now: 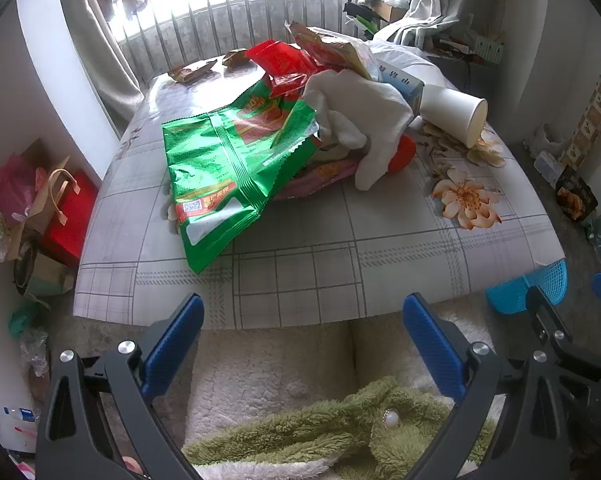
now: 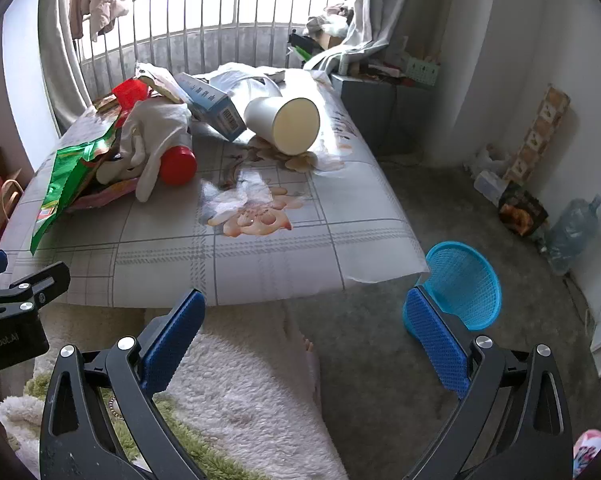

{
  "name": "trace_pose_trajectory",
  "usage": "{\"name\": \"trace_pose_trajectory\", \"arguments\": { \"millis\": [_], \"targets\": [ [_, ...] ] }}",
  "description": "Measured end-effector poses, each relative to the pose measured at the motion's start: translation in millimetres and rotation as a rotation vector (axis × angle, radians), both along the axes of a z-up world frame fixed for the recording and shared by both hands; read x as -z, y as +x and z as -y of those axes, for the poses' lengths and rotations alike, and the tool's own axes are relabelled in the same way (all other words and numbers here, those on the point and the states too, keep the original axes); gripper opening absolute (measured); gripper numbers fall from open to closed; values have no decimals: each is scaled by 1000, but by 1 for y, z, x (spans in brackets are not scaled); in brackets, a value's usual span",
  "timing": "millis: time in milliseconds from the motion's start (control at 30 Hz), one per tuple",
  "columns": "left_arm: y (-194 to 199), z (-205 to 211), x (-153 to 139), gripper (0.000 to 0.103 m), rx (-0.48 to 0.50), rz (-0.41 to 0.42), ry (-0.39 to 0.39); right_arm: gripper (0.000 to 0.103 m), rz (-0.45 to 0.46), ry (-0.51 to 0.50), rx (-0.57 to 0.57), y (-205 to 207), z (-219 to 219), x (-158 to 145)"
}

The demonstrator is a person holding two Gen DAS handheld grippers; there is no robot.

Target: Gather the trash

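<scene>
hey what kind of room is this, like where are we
Most likely a lived-in room of a home, not a workplace. A low table with a flowered cloth is heaped with snack wrappers, a barred window has curtains and clothes hanging by it, and a blue basket sits on the floor.

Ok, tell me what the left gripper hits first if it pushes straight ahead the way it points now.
Probably the near edge of the table, then the green snack bag lying on it. The left gripper is open and empty, short of the table; depth is hard to judge through the fisheye.
</scene>
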State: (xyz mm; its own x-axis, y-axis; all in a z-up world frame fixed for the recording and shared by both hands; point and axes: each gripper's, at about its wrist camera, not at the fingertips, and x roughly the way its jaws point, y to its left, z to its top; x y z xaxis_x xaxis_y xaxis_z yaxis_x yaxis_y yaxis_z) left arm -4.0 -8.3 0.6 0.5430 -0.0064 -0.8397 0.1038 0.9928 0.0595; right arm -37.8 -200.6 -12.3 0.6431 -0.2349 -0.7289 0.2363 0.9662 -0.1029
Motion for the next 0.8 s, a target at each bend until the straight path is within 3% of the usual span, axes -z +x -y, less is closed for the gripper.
{"name": "trace_pose_trajectory", "arguments": {
  "millis": [800],
  "targets": [
    [3,-1,5,98,-3,-22,-2,97,-6,35,1,0,3,2]
  ]
}}
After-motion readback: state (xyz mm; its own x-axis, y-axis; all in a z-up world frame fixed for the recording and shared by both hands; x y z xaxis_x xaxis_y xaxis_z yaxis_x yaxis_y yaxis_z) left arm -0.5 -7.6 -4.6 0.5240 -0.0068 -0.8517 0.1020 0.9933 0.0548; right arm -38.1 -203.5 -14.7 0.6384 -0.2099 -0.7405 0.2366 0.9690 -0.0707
